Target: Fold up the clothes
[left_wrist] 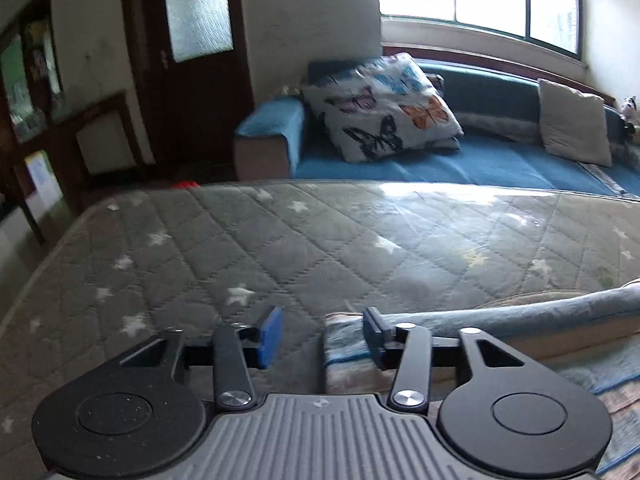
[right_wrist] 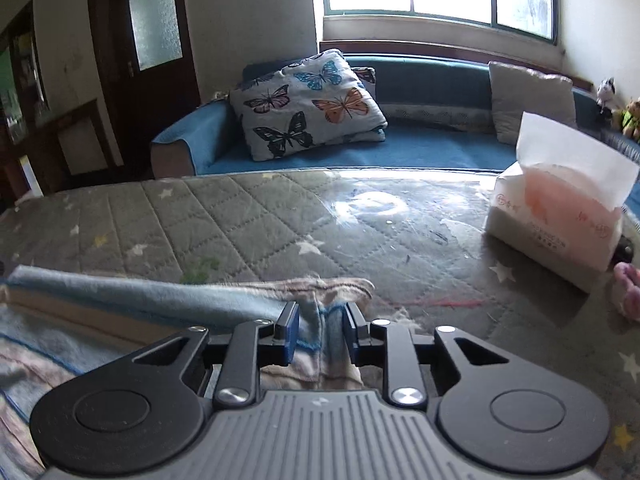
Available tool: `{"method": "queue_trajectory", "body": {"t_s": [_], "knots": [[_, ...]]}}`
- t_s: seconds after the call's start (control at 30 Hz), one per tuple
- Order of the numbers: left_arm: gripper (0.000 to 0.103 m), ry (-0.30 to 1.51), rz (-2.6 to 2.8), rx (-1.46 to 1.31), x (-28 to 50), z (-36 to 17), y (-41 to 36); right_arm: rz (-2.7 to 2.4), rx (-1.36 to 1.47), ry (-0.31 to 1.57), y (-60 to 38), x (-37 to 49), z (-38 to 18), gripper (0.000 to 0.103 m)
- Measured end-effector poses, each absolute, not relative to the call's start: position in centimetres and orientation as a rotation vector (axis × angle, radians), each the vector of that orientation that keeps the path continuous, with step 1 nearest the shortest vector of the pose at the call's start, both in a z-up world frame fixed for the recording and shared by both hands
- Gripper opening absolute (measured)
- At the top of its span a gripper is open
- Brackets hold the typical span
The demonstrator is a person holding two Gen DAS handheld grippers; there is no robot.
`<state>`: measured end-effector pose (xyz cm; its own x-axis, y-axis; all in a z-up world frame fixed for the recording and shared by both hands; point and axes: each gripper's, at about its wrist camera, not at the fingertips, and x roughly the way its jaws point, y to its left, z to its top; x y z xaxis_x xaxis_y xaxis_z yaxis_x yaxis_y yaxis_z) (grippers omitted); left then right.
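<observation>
A blue, pink and beige striped cloth [left_wrist: 500,320] lies on the grey star-print mattress [left_wrist: 280,240], part folded with a raised fold along its far edge. My left gripper [left_wrist: 322,338] is open, its blue pads either side of the cloth's left corner, nothing clamped. In the right wrist view the same cloth [right_wrist: 160,300] runs from the left to the middle. My right gripper [right_wrist: 320,334] is partly open with the cloth's bunched right end between its pads; the pads stand a little apart from the fabric.
A pack of tissues [right_wrist: 560,216] stands on the mattress [right_wrist: 280,220] at the right, with a pink item [right_wrist: 630,288] beside it. Behind the mattress is a blue sofa [left_wrist: 440,164] with a butterfly pillow [left_wrist: 384,108] and a grey cushion [left_wrist: 576,128].
</observation>
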<state>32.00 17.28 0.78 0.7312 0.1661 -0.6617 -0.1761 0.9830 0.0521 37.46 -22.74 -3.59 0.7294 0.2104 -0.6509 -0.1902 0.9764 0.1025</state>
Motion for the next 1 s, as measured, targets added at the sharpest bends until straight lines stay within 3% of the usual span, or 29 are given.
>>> {"method": "queue_trajectory", "body": {"t_s": [0.07, 0.1, 0.13, 0.17, 0.23, 0.33, 0.5, 0.63, 0.77, 0.83, 0.87, 0.97, 1.0], "knots": [[0.049, 0.768, 0.176, -0.048, 33.1, 0.3, 17.5, 0.221, 0.051, 0.729, -22.9, 38.1, -3.8, 0.024], [0.043, 0.787, 0.175, -0.058, 33.6, -0.1, 17.6, 0.221, 0.054, 0.732, -22.9, 38.2, -3.9, 0.024], [0.033, 0.799, 0.167, -0.061, 33.8, -0.4, 17.5, 0.221, 0.057, 0.734, -22.9, 38.4, -4.0, 0.024], [0.015, 0.810, 0.158, -0.064, 34.1, -0.7, 17.5, 0.220, 0.060, 0.737, -22.9, 38.5, -4.1, 0.024], [0.005, 0.787, 0.138, -0.055, 33.7, -0.6, 17.2, 0.221, 0.053, 0.733, -22.9, 38.5, -4.2, 0.009], [0.004, 0.722, 0.127, -0.023, 32.4, 0.3, 16.4, 0.221, 0.054, 0.711, -23.0, 38.1, -3.7, 0.003], [0.004, 0.517, 0.057, -0.071, 28.8, 3.8, 17.1, 0.236, 0.092, 0.546, -23.9, 35.3, -0.6, 0.002], [0.005, 0.537, 0.134, -0.005, 29.8, 3.3, 16.7, 0.195, 0.055, 0.473, -23.8, 35.0, 0.2, 0.002], [0.017, 0.664, 0.208, 0.042, 31.6, 0.8, 16.5, 0.165, 0.034, 0.599, -23.4, 37.0, -1.8, 0.005], [0.039, 0.675, 0.220, 0.068, 31.3, 0.3, 16.5, 0.183, 0.020, 0.639, -23.1, 37.2, -2.3, 0.007], [0.057, 0.678, 0.228, 0.074, 31.3, 0.3, 16.5, 0.200, 0.006, 0.647, -22.8, 37.0, -2.4, 0.007], [0.058, 0.683, 0.215, 0.090, 30.7, 0.6, 16.2, 0.250, -0.029, 0.673, -21.8, 36.6, -2.4, 0.018], [0.061, 0.689, 0.207, 0.095, 30.5, 0.7, 16.0, 0.266, -0.040, 0.681, -21.4, 36.4, -2.4, 0.029]]}}
